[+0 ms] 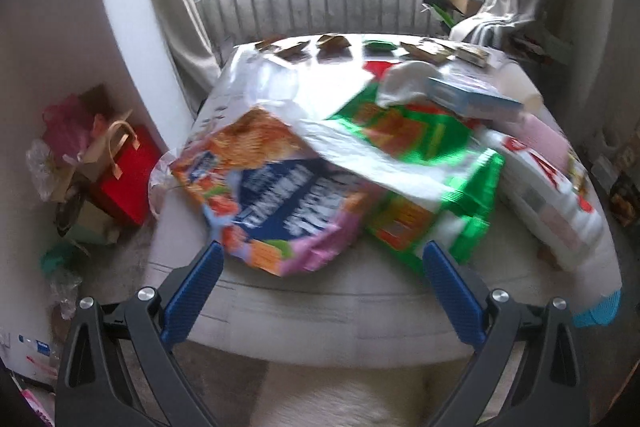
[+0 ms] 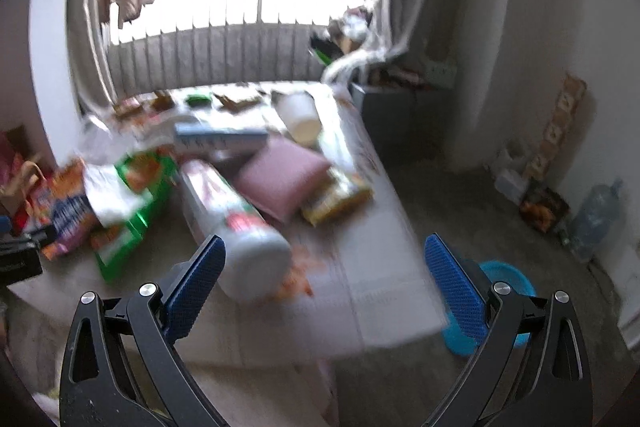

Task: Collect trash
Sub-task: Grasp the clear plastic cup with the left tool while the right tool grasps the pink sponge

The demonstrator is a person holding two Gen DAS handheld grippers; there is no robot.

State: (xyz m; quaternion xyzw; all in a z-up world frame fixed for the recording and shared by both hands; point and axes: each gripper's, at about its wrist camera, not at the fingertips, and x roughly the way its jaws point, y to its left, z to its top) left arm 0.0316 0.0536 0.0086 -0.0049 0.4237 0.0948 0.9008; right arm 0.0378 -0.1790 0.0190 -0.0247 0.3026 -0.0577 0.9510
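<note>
The left gripper (image 1: 318,263) has its blue-padded jaws spread wide and holds nothing; it hangs just above the near edge of the pale counter (image 1: 320,303), aimed at the crumpled orange, blue and pink snack bag (image 1: 272,199) lying directly ahead. The right gripper (image 2: 324,259) is equally wide and empty, with the white cylindrical canister with a red-and-green label (image 2: 228,219) lying on its side just ahead of its left finger.

The step in hand looks like a first pick from the pile. For the left side, the snack bag is the nearest piece: I would come in low and close on its pink near edge, pinching a fold rather than the flat face, since foil slips. The green foil packet (image 1: 420,187) and the white plastic sheet (image 1: 360,147) overlap it, so lift slowly or they may drag along. The canister may roll; grip it across its body.

Farther back sit a light blue carton (image 1: 472,99) and a mauve pouch (image 2: 280,179). Both views are blurred.
</note>
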